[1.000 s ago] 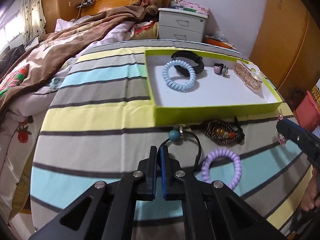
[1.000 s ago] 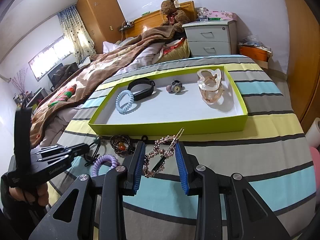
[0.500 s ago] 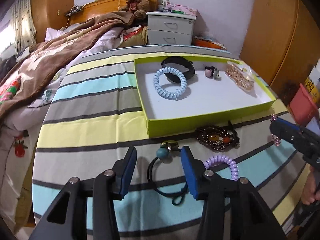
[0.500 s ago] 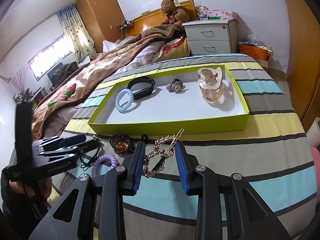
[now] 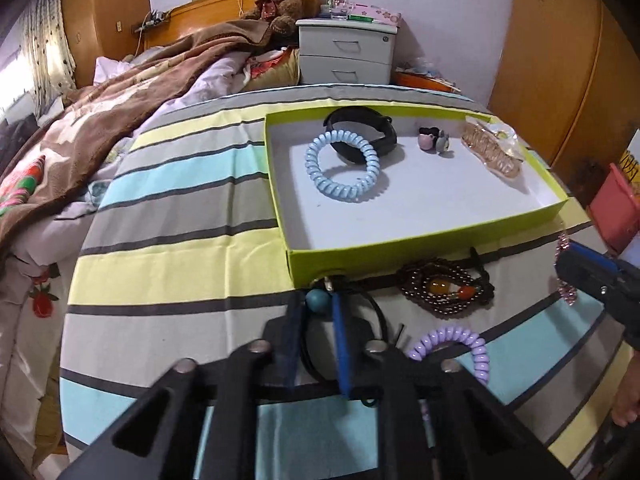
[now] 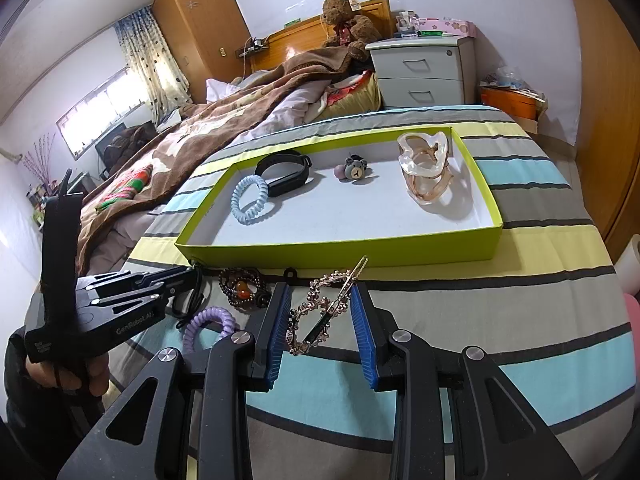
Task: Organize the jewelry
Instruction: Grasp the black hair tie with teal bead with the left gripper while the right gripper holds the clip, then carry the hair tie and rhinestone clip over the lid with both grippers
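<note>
A lime-green tray (image 5: 420,246) (image 6: 340,250) on the striped bed holds a blue coil tie (image 5: 342,170) (image 6: 250,200), a black band (image 5: 360,134) (image 6: 286,172), a small bear charm (image 5: 434,140) (image 6: 354,168) and a clear claw clip (image 5: 490,152) (image 6: 426,172). My left gripper (image 5: 318,308) (image 6: 188,276) is closing around a black cord hair tie with a teal bead (image 5: 318,301), just before the tray's front wall. My right gripper (image 6: 320,300) (image 5: 576,268) is shut on a beaded heart hair clip (image 6: 320,308), held between its pads.
A brown bead bracelet (image 5: 444,290) (image 6: 242,288) and a purple coil tie (image 5: 456,346) (image 6: 208,322) lie in front of the tray. A brown blanket (image 5: 100,128) covers the bed's left. A white nightstand (image 6: 424,70) and a teddy bear (image 6: 346,16) are at the back.
My left gripper opened wide, moved forward over the teal-bead hair tie, and its fingers have narrowed around the bead. My right gripper has held still with the heart clip.
</note>
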`<action>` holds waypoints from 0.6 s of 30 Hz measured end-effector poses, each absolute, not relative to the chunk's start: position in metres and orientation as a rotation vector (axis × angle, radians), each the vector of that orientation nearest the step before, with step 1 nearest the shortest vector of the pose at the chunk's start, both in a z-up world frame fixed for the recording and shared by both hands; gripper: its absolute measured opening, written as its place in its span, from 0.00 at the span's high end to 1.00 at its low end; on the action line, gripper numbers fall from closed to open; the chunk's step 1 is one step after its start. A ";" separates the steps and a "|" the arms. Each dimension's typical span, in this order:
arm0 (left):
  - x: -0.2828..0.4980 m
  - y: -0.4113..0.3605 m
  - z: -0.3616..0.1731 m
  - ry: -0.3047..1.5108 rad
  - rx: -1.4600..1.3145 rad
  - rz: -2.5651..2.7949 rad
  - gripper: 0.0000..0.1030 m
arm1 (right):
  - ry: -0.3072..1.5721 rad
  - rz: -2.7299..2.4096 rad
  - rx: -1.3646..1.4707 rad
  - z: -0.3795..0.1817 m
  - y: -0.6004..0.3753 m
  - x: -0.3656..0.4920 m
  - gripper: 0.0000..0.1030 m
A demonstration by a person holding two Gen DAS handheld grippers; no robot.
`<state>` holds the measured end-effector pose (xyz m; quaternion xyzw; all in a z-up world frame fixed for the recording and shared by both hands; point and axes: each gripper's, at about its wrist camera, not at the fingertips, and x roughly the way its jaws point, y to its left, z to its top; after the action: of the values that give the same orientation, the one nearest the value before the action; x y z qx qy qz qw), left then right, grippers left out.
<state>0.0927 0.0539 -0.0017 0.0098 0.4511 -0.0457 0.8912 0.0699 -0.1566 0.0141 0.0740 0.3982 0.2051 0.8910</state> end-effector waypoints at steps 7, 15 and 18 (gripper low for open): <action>0.087 0.056 -0.001 0.928 -0.009 -0.100 0.87 | 0.825 0.427 0.152 0.014 -0.156 0.070 0.69; 0.076 0.058 0.013 0.900 -0.021 -0.099 0.87 | 0.803 0.439 0.135 0.021 -0.153 0.065 0.69; 0.072 0.058 0.022 0.882 -0.024 -0.104 0.87 | 0.789 0.442 0.129 0.027 -0.152 0.062 0.69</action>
<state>0.0723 0.0575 0.0221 -0.0117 0.4267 -0.0502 0.9029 0.0621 -0.1523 0.0271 0.0625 0.3807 0.2134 0.8976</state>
